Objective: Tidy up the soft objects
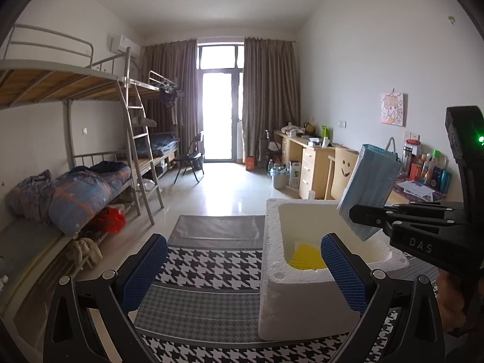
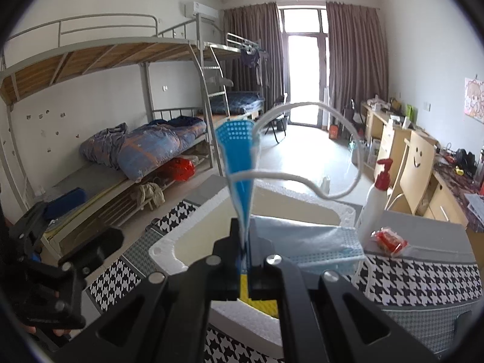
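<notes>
A white foam box (image 1: 302, 290) stands on a houndstooth cloth (image 1: 208, 263), with a yellow soft piece (image 1: 305, 258) at its bottom. My left gripper (image 1: 242, 272) is open, its blue pads (image 1: 145, 272) astride the box's near left corner, holding nothing. My right gripper (image 2: 243, 242) is shut on a blue face mask (image 2: 237, 157) and holds it upright over the box (image 2: 169, 248), one white ear loop curling out to the right. In the left wrist view the same mask (image 1: 370, 178) hangs above the box's right rim. A second blue mask (image 2: 305, 242) lies across the box's far right edge.
A white pump bottle with a red head (image 2: 375, 199) and a red packet (image 2: 390, 240) stand on the cloth right of the box. Bunk beds with bedding (image 1: 81, 193) line the left wall. Wooden desks (image 1: 311, 163) and a smiley-face chair (image 2: 419, 169) line the right.
</notes>
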Available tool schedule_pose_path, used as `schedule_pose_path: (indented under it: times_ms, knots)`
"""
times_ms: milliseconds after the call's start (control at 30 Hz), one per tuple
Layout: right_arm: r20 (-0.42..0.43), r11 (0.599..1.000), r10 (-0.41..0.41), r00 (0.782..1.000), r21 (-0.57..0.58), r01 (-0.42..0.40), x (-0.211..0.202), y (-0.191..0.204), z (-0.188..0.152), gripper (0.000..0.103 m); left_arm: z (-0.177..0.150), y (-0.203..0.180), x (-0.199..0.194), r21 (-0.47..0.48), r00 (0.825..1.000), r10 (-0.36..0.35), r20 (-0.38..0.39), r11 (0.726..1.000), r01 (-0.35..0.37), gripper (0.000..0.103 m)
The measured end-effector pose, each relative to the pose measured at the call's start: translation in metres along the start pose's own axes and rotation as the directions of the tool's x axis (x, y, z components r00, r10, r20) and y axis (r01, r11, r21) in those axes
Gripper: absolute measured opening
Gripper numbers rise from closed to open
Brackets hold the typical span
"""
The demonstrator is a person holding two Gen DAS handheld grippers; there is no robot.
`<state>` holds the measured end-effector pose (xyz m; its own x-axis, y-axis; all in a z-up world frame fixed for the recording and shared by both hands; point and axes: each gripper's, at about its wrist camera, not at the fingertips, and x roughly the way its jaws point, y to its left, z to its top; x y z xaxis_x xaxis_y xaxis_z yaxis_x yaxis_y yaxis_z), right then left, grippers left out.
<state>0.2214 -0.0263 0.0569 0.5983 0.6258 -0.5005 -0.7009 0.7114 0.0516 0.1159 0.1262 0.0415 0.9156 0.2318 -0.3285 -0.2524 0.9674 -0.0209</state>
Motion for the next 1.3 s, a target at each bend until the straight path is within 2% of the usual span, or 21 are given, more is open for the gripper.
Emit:
schedule_pose_path:
  times_ms: [400,433,500,567,600,767,1100,1300]
  knots:
    - [-0.063,0.999,0.03,0.998,0.012,-0.029,0.02,0.004,0.0,0.005,-0.006,0.005,0.003,-0.021,1.0,0.007,-0.023,1.0,-0.008,0.102]
    - [-0.068,0.999,0.036,0.997,0.01,-0.035,0.021,0.006,0.0,0.008,-0.007,0.006,0.004,-0.022,1.0,0.009,-0.026,1.0,-0.01,0.102]
    - [-0.074,0.999,0.043,0.996,0.001,-0.043,0.021,0.009,-0.001,0.023,-0.007,0.007,0.005,-0.024,0.999,0.015,-0.029,1.0,-0.016,0.102]
    - [-0.074,0.999,0.044,0.996,-0.005,-0.044,0.021,0.011,-0.001,0.058,-0.008,0.009,0.004,-0.03,0.999,0.013,-0.03,0.999,-0.014,0.102]
    - [-0.07,0.999,0.04,0.997,-0.008,-0.041,0.02,0.012,-0.002,0.063,-0.008,0.008,0.004,-0.03,0.999,0.012,-0.031,0.999,-0.013,0.102]
    - [-0.09,0.999,0.033,0.995,-0.033,-0.036,0.016,0.015,-0.005,0.065,-0.007,0.005,0.002,-0.028,1.0,-0.001,-0.031,1.0,0.0,0.102]
    - [-0.048,0.999,0.025,0.999,-0.029,-0.027,-0.004,0.007,-0.006,0.065,-0.003,-0.004,-0.005,-0.017,0.999,-0.03,-0.017,0.999,0.03,0.102]
    - [0.0,1.0,0.001,1.0,-0.027,-0.001,-0.019,0.002,-0.009,0.079,-0.001,-0.011,-0.01,-0.006,0.999,-0.053,-0.001,0.999,0.053,0.102]
